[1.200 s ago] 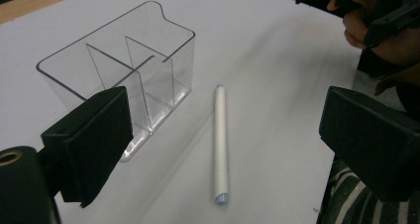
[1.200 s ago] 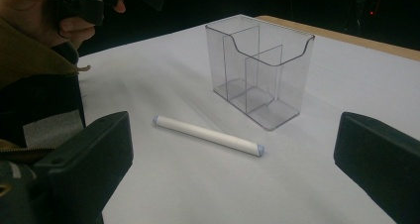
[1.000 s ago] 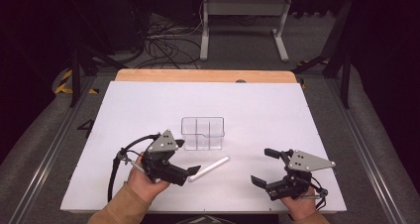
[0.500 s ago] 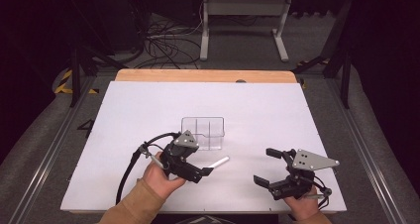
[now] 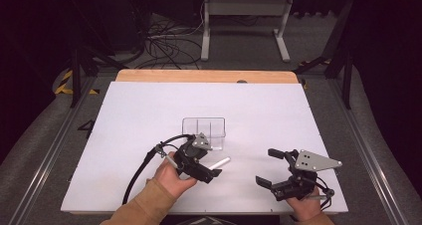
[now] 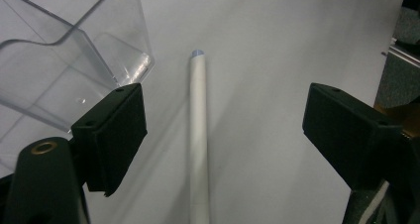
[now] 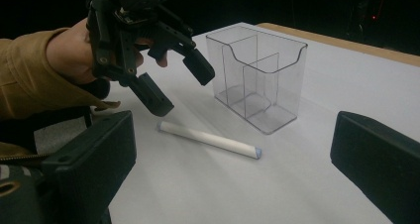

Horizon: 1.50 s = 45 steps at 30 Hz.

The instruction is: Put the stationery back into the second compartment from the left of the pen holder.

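Note:
A white stick (image 5: 219,162) (image 6: 198,135) (image 7: 208,139) lies flat on the white table (image 5: 149,105), just in front of a clear divided holder (image 5: 204,129) (image 6: 59,50) (image 7: 258,75). My left gripper (image 5: 211,164) (image 6: 223,120) (image 7: 181,87) hangs over the stick's near end with a jaw on each side. Its jaws have just been closing but still stand wide, and the pads are clear of the stick. My right gripper (image 5: 267,167) (image 7: 233,174) rests open near the front right edge, with nothing between its jaws.
A wooden strip (image 5: 204,76) borders the table's far edge. Beyond it are a metal stand (image 5: 244,16) and floor cables (image 5: 164,36). Metal rails run along both sides of the table. The left gripper's cable (image 5: 139,172) loops toward the front edge.
My left gripper has moved right and slightly down, from beside the stick to straddling its end. Its jaws have narrowed a little. The right gripper has not moved.

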Motion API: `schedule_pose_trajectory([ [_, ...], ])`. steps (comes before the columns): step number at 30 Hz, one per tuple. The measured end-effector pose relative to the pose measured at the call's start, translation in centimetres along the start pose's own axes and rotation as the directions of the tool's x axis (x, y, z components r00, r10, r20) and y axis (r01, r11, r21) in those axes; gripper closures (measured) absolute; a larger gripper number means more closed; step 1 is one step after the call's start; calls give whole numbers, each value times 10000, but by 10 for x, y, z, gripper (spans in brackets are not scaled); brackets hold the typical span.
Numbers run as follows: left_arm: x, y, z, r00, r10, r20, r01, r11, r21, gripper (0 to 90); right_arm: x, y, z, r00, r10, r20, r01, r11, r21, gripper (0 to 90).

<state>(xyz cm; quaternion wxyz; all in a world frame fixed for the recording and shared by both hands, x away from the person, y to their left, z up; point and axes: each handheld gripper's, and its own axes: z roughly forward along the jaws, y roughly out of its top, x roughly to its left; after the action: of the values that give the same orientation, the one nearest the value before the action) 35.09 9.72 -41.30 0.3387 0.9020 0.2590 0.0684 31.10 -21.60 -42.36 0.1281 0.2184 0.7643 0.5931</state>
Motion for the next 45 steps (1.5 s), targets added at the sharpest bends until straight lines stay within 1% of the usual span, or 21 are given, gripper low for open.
schedule_pose_trajectory([
  [3, -1, 1, 6, 9999, 49, -107, -47, 9998, 214, 194, 0, 0, 0, 10000, -13, -2, 13, 10000, -4, 43],
  [4, -1, 1, 8, 9998, 151, -117, -148, 9996, 261, 196, 0, 0, 0, 10000, -6, 5, 6, 10000, 10, 43],
  [10, -3, 3, 18, 9995, 282, -160, -272, 9978, 608, 203, 0, 0, 0, 10000, -10, -14, 10, 10000, 20, 43],
  [12, -3, 3, 20, 9997, 209, -127, -198, 9969, 761, 205, 0, 0, 0, 10000, -12, -18, 12, 10000, 26, 43],
  [13, -3, 2, 21, 9998, 160, -113, -151, 9968, 789, 208, 0, 0, -1, 10000, -13, -16, 13, 10000, 17, 43],
  [15, -2, 2, 24, 9997, 205, -109, -195, 9960, 868, 216, 0, 0, -1, 10000, -22, -25, 22, 10000, 11, 43],
  [17, -1, 2, 26, 9999, 116, -101, -106, 9957, 925, 228, 0, 0, -1, 10000, -28, -22, 28, 10000, 19, 43],
  [20, 1, 3, 29, 10000, -16, -86, 25, 9946, 1040, 241, -1, 0, -1, 10000, 39, -64, -39, 10000, -1, 43],
  [22, 2, 3, 31, 10000, -30, -70, 38, 9935, 1137, 251, -1, -1, -1, 9999, 70, -88, -70, 10000, -40, 43],
  [26, 3, 3, 35, 9998, -92, -159, 112, 9917, 1278, 280, -2, -1, -1, 9999, 55, -84, -56, 10000, -70, 43],
  [27, 3, 3, 36, 9998, -119, -154, 139, 9906, 1360, 291, -2, -1, -1, 9999, 61, -86, -62, 10000, -63, 43],
  [30, 2, 4, 39, 9995, -20, -330, 72, 9876, 1565, 331, -2, -1, -1, 9999, 65, -105, -66, 10000, -27, 44],
  [35, 0, 6, 46, 9963, 109, -847, 58, 9810, 1939, 439, -2, -1, 0, 9999, 53, -130, -53, 10000, -26, 44],
  [40, -2, 7, 51, 9950, 323, -940, -93, 9720, 2346, 557, -2, -2, 1, 9999, 81, -142, -81, 10000, 2, 45],
  [42, -3, 8, 52, 9942, 358, -1015, -100, 9698, 2437, 581, -2, -2, 1, 9998, 84, -158, -84, 10000, 7, 45],
  [44, -2, 8, 53, 9939, 409, -1025, -147, 9694, 2450, 601, -2, -2, 1, 9998, 82, -167, -82, 10000, 6, 45],
  [45, -3, 8, 53, 9939, 308, -1059, -37, 9690, 2471, 615, -2, -2, 1, 9998, 85, -168, -85, 10000, 7, 45],
])
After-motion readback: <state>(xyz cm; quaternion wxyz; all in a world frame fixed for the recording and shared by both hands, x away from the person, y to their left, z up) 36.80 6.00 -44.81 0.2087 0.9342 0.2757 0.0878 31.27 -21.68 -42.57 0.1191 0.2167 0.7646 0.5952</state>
